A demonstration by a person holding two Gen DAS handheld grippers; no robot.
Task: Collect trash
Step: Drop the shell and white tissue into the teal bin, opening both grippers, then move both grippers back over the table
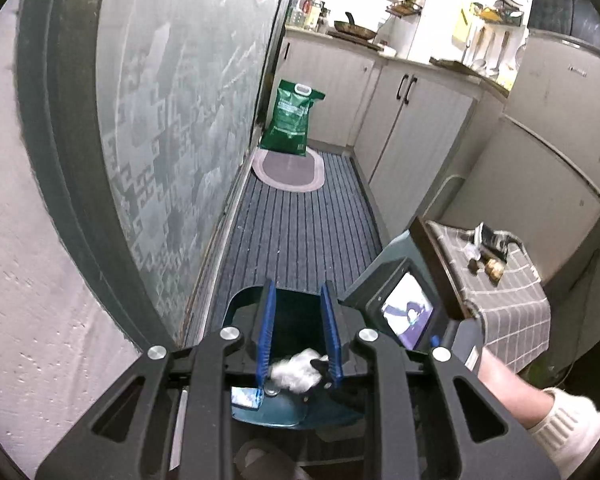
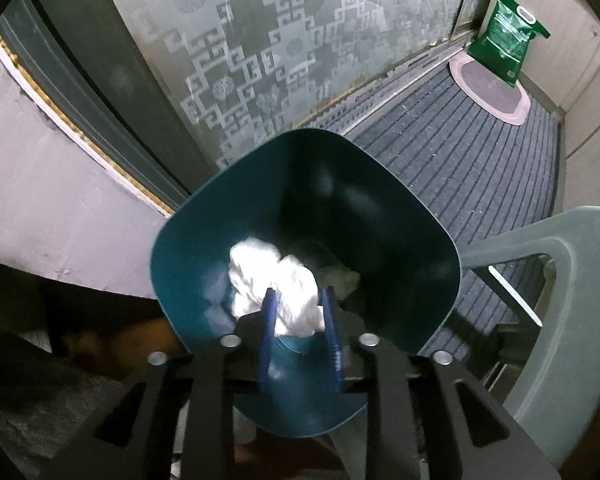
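My left gripper angles down from the bottom centre of its frame, its blue pads drawn close and parallel. My right gripper points steeply downward, jaws parted a little. My right forearm, in a white knit cuff, enters the left view from the lower right.

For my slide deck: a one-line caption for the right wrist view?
Right gripper poised over a teal bin, crumpled white tissue at its fingertips.
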